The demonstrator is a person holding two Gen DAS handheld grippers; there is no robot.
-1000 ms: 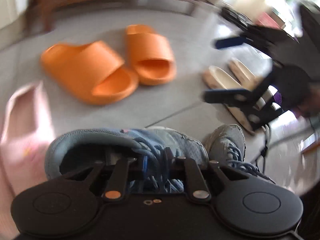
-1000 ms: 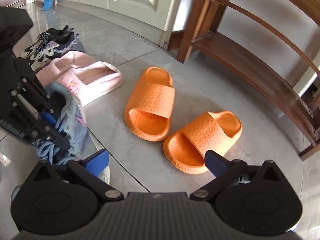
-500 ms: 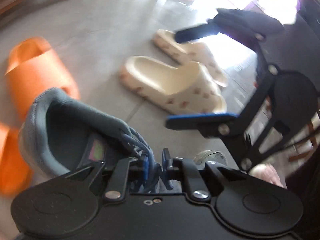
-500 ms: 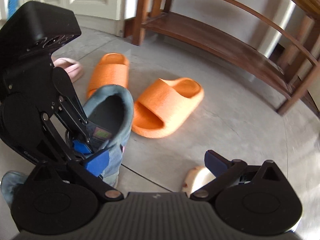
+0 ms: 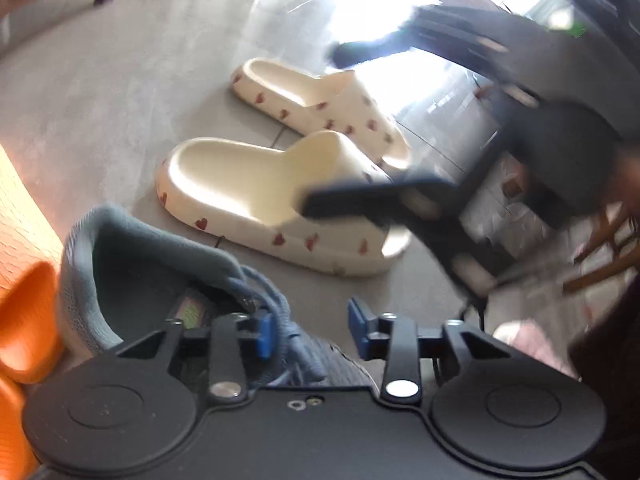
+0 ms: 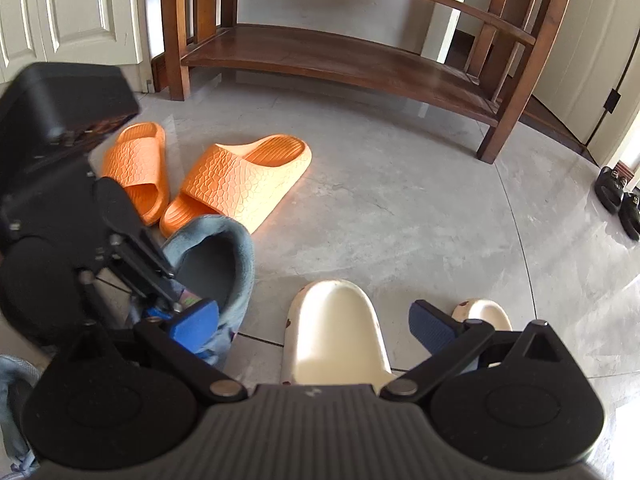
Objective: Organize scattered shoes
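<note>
Swinging away from the orange slides, both my tongs now face the cream heart slippers. My left tongs are opening, laces of the blue sneaker loose between them at six o'clock. My right tongs hang spread, empty. Sneaker nearly placed; wooden rack bare at twelve.

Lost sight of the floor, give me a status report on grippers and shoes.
Left gripper opening around blue sneaker. Right gripper open, empty, above cream slippers. Nothing blocking.
</note>
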